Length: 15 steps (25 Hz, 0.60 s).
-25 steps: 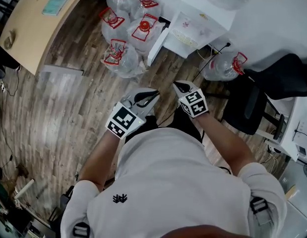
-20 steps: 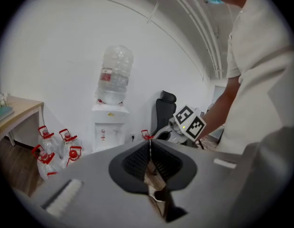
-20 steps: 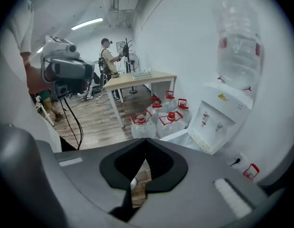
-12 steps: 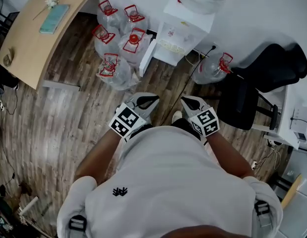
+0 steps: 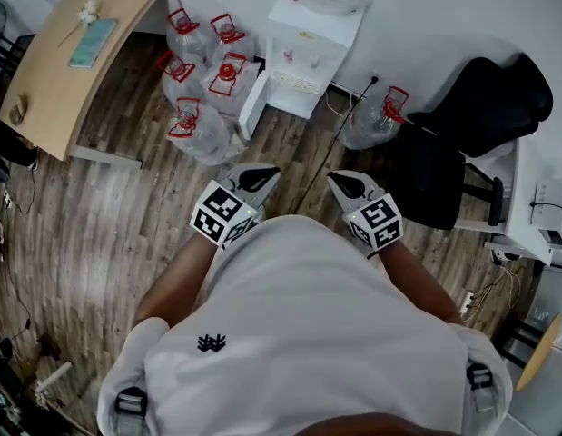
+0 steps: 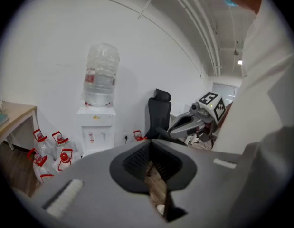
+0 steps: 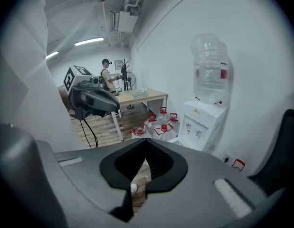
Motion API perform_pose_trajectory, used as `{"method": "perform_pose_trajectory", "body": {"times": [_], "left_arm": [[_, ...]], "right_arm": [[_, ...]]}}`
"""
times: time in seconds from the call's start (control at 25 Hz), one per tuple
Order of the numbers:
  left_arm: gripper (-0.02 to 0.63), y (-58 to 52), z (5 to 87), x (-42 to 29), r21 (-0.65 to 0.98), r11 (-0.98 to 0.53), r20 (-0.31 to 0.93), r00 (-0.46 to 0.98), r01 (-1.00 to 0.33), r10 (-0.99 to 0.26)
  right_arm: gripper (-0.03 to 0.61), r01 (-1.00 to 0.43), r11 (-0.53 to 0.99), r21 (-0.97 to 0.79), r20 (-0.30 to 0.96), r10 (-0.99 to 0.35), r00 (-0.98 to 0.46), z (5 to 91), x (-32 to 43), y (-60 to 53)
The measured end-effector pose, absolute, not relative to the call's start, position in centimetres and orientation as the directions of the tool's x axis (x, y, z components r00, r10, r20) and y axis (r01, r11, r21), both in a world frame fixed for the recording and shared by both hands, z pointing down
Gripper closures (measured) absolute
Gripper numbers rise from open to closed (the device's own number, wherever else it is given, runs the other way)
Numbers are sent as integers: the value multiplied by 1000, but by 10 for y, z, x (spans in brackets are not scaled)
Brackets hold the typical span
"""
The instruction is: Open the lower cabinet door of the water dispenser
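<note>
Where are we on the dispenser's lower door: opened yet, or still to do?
Likely done: a white panel juts from the lower left of the white water dispenser, seemingly its cabinet door swung open; the steep head view leaves doubt. In hand: nothing; left gripper and right gripper are shut, empty, near the person's torso, apart from the dispenser. Left: probably only confirming the door.

Even, soft indoor light; ceiling strip lights point(image 7: 89, 42) glow; gripper views fisheye-warped, dark vignette corners; frames sharp.

Six floor jugs point(image 5: 201, 127) (five clustered), one dispenser point(image 5: 303, 51), one chair point(image 5: 467, 121).
</note>
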<state>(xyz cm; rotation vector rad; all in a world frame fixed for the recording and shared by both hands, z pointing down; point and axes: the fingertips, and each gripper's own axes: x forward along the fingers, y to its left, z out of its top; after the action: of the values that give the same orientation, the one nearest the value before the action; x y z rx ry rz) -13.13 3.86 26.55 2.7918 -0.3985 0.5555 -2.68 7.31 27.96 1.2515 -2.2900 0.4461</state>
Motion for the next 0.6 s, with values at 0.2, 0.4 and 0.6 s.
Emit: {"method": "perform_pose_trajectory", "body": {"times": [0.2,0.4,0.6], "left_arm": [[558,70,256,-90,173,-936,407,888,-307,-216],[558,100,252,-66,171,-928,404,883,-330,-240],[558,129,259,-57,187,-910,416,869,-369,-267]], "right_arm": [[578,-837,547,-27,551,-690,-469,276,4,114],[578,-830,557,-39,523,-696,-492,275,27,147],[578,-823,566,-49,495,-702,-513,277,40,170]]}}
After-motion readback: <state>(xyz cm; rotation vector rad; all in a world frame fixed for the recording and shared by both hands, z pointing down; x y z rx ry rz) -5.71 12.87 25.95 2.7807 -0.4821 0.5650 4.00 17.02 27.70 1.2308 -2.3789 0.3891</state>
